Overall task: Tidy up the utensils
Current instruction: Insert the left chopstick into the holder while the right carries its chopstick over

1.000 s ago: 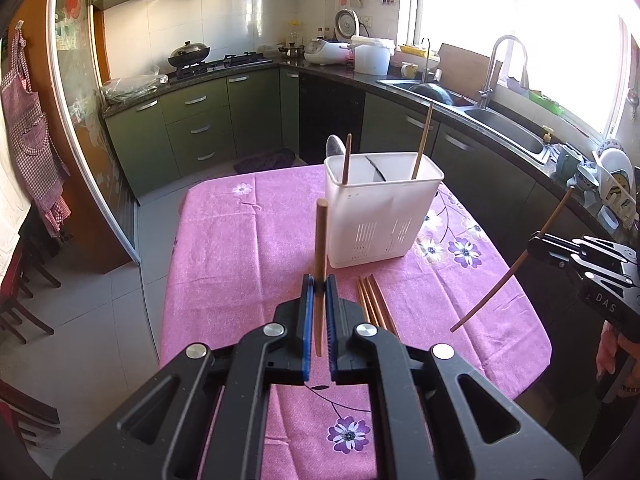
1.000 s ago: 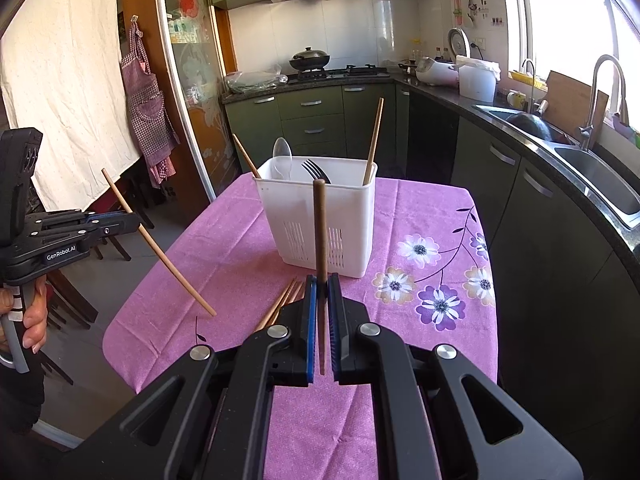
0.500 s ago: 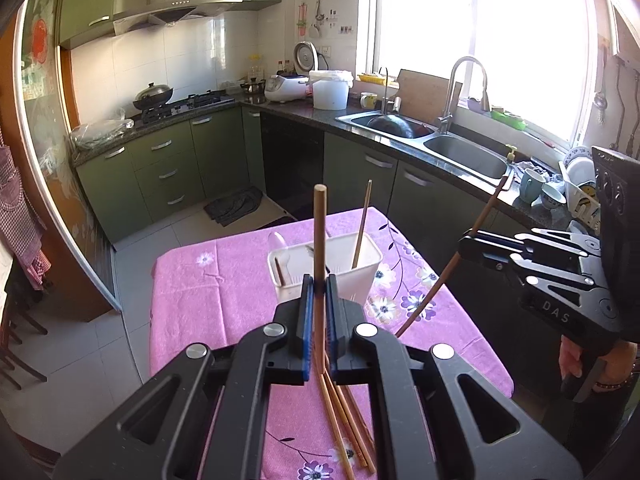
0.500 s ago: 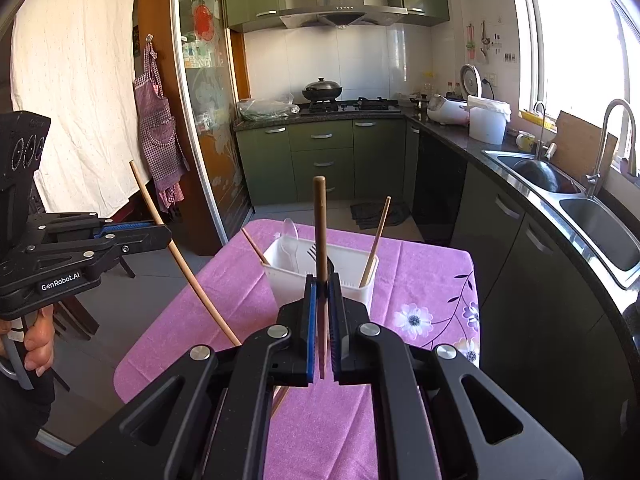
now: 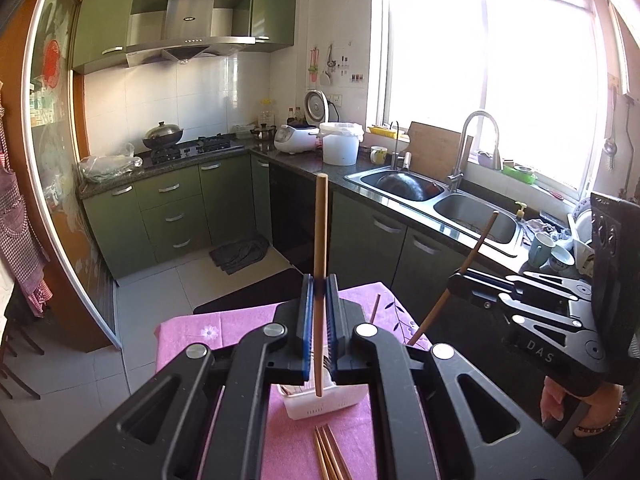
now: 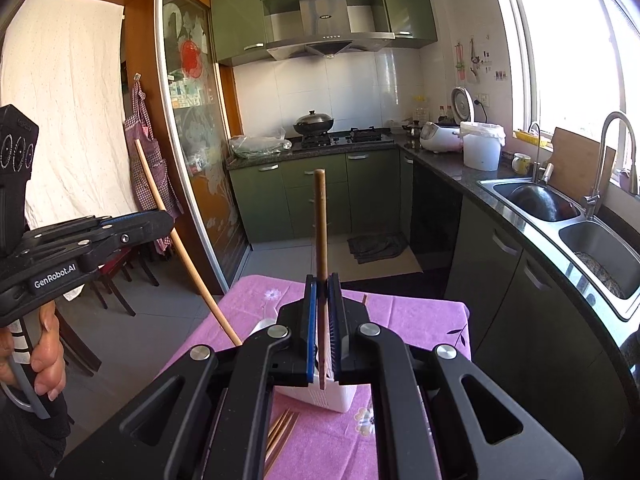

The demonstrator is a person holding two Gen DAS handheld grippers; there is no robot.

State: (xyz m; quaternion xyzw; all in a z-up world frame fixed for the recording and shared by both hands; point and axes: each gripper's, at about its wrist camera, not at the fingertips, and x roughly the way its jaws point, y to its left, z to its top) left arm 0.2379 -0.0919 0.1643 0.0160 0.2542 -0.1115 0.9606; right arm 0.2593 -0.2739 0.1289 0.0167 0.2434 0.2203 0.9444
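Both grippers are raised above the pink flowered tablecloth (image 5: 240, 326), each with its blue-padded fingers pinched together on a single wooden chopstick. In the left gripper (image 5: 319, 312) the left-hand chopstick (image 5: 320, 240) sits squarely between the two pads, gripped along its lower part; it stands very nearly upright, long axis running up and down, its blunt top well above the fingertips and its lower tip showing just below the pads, over the white utensil caddy (image 5: 326, 402) on the table. Seen from the other side, that same stick slants, top leaning away towards the apron, lower end down by the caddy. The right gripper (image 6: 322, 312) holds the right-hand chopstick (image 6: 320, 224) the same way: clamped between the pads, nearly vertical, top end high above the fingers, bottom end poking out just under them above the caddy's rim. From the left camera it leans, upper end tipped towards the sink (image 5: 472, 216). The caddy already has a chopstick (image 5: 375, 308) leaning up from its far side; its compartments are mostly hidden behind the grippers, so I cannot tell which section lies under either tip. A loose bundle of chopsticks (image 5: 330, 452) lies flat on the cloth just in front of the caddy, pointing roughly towards it.
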